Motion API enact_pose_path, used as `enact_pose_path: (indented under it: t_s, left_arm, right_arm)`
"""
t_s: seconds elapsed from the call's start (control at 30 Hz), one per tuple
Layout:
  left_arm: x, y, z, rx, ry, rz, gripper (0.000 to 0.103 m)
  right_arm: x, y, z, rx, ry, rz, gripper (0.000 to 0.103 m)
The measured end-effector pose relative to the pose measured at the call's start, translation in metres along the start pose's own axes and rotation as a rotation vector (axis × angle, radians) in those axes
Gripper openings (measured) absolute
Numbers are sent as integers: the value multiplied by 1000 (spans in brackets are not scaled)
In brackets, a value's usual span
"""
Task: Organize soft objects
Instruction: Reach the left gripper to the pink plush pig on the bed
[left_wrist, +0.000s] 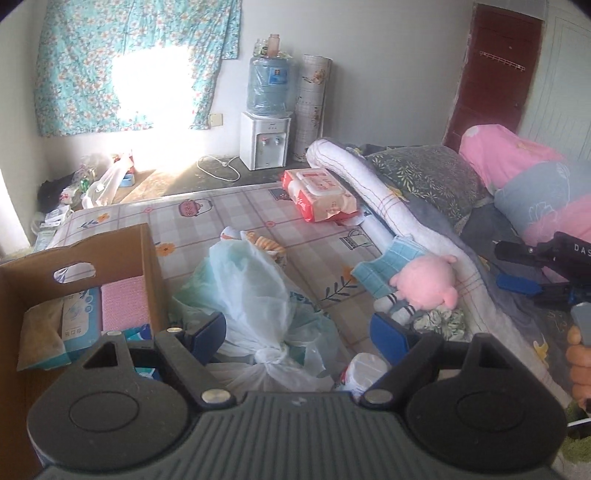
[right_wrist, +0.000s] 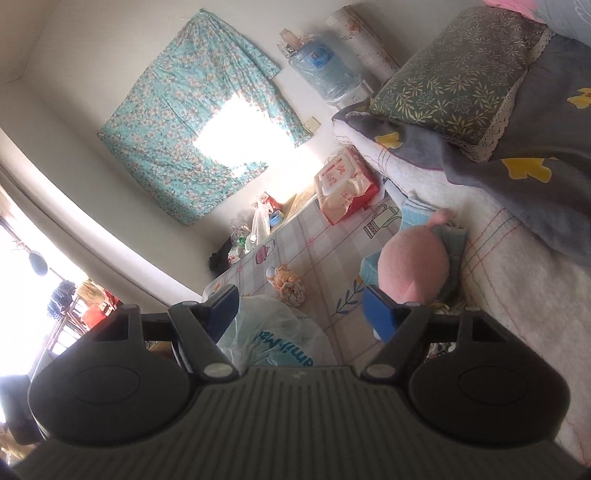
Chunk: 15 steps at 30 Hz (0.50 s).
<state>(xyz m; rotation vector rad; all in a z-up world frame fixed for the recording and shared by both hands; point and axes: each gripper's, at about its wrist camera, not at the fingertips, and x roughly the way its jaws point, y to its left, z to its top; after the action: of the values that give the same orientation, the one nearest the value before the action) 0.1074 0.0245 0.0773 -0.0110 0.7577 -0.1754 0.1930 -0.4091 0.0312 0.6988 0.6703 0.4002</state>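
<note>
Pink plush toy (left_wrist: 424, 284) lies head toward blanket (left_wrist: 388, 206).

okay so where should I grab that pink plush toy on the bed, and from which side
Probably its round pink head. The pink plush toy lies against the rolled white blanket, so come from the open mattress side, where the open right tongs are.
</note>
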Motion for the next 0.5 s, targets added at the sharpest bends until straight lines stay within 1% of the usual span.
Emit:
enact_pose_path:
  t_s: [0.17,0.27,0.33,0.5]
  left_arm:
    - [43,-52,9,128,3,-68,87]
    - [77,-80,14,209,57,-137,87]
    - [100,-97,17,242,95,-178,87]
    - [149,-123,22,295,143,-229,87]
  right_arm:
    - [6,-32,9,24,5,-84,74]
    - [19,-49,18,39,17,-128,74]
    - [29,-57,24,46,34,-136,74]
    - [60,-60,34,25,72,-138,73]
